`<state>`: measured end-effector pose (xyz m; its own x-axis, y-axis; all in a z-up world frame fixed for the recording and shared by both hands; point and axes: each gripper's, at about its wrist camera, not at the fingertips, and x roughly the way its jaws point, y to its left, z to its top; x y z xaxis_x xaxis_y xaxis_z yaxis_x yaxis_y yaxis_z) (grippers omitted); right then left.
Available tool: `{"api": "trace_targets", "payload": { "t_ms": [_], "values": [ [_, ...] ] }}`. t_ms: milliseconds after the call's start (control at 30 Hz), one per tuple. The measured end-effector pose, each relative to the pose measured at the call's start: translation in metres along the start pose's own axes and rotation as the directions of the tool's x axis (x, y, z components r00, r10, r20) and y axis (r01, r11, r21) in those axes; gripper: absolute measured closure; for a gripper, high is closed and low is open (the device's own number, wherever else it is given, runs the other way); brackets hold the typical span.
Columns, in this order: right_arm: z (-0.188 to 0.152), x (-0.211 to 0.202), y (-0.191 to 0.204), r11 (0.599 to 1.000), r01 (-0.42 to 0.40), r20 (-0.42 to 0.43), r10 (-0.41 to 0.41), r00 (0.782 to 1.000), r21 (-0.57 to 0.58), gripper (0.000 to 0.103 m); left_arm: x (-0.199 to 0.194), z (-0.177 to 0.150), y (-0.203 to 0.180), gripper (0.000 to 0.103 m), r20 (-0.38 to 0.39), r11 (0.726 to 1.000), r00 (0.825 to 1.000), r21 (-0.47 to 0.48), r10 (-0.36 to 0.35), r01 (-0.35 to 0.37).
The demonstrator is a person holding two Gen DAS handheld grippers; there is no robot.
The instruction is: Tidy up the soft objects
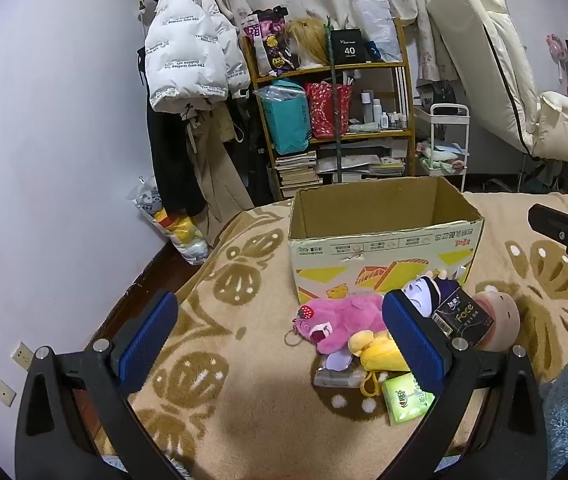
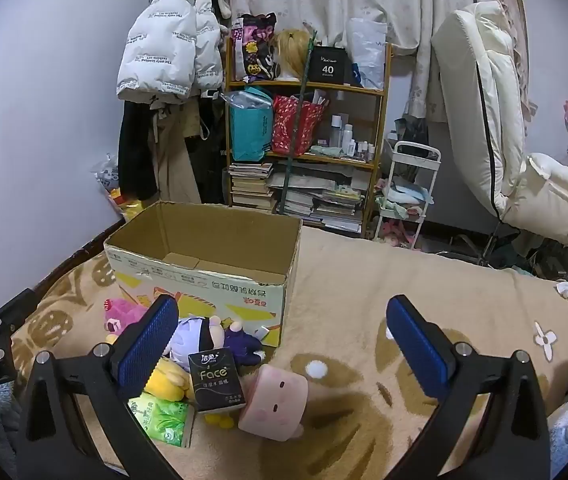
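Observation:
An open cardboard box [image 1: 383, 236] [image 2: 200, 276] stands on a beige patterned blanket. In front of it lies a heap: a pink plush bear [image 1: 335, 320] [image 2: 118, 316], a yellow plush [image 1: 375, 350] [image 2: 168, 378], a purple-and-black doll [image 1: 423, 294] [image 2: 220, 338], a black tissue pack [image 1: 463, 316] [image 2: 216, 378], a green tissue pack [image 1: 405, 398] [image 2: 162, 420] and a pink cube plush [image 2: 278, 404] [image 1: 499, 312]. My left gripper [image 1: 280, 326] is open, its right finger in front of the heap. My right gripper [image 2: 282, 330] is open above the blanket, with the heap near its left finger.
A clear plastic case [image 1: 337, 376] lies under the plush toys. Behind the bed stand a shelf [image 1: 331, 68] of bags and books, hanging coats [image 1: 192, 64], a white trolley [image 2: 407, 192] and a cream chair [image 2: 523, 152]. The blanket [image 2: 363, 280] stretches to the right of the box.

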<state>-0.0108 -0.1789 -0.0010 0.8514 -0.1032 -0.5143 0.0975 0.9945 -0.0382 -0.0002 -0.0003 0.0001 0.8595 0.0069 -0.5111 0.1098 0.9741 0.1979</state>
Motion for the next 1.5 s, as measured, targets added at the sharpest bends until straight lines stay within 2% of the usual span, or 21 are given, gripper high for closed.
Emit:
{"api": "trace_targets", "payload": {
  "t_ms": [1500],
  "values": [
    [-0.0013, 0.0023, 0.0001, 1.0, -0.004, -0.005, 0.004, 1.0, 0.007, 0.0, -0.0002, 0.0025, 0.0035, 0.002, 0.004, 1.0, 1.0, -0.004, 0.002, -0.002]
  ]
}}
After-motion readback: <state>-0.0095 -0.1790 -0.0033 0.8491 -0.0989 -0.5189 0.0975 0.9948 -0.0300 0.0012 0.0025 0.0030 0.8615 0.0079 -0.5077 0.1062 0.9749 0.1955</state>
